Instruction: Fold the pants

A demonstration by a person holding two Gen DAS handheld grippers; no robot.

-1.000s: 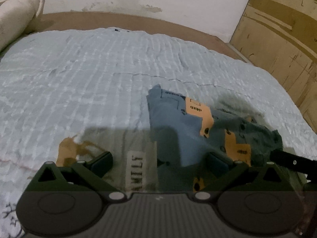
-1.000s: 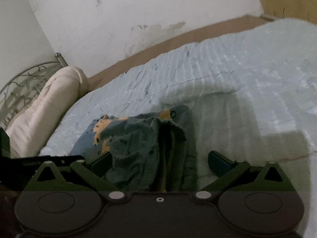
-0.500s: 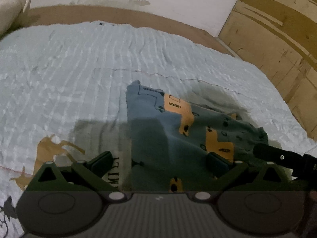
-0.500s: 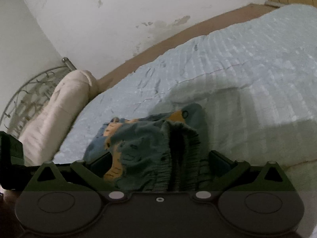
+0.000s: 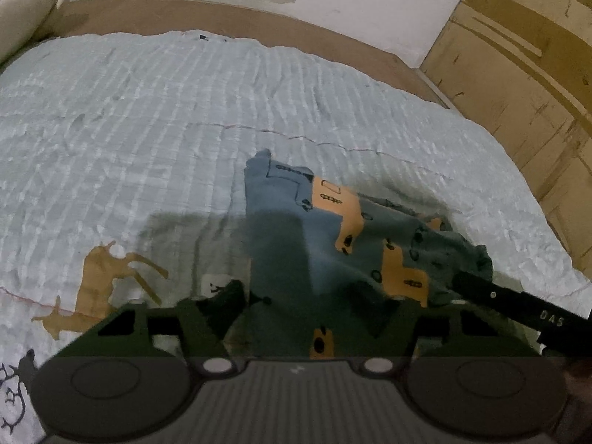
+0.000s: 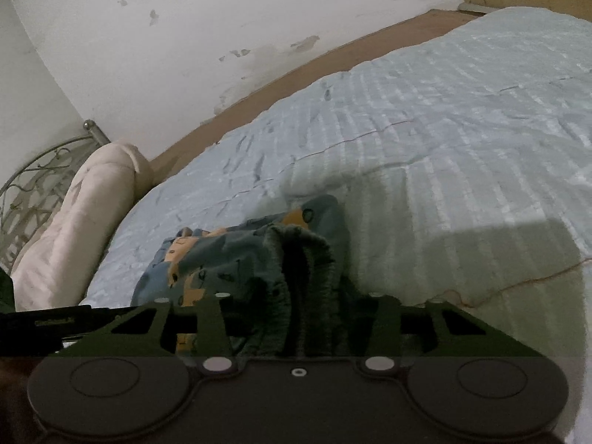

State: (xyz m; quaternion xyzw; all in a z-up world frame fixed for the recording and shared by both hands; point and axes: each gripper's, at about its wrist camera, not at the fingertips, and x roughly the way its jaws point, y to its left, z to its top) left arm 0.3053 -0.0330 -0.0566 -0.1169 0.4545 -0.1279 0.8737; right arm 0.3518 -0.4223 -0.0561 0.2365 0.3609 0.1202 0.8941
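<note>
Both are right at the pants, one per end: left hand-held gripper and right hand-held gripper closing around fabric, not clamped yet.

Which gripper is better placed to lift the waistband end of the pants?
Right. The right gripper straddles the blue printed pants' ribbed waistband, jaws closing around it; the left gripper is closing on a flat edge.

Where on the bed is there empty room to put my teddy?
Bare bedspread lies between the pants and the brown edge by the wall, and on the right-wrist view's right side. It is crowded near the cameras, where the left gripper and right gripper are closing around the pants.
</note>
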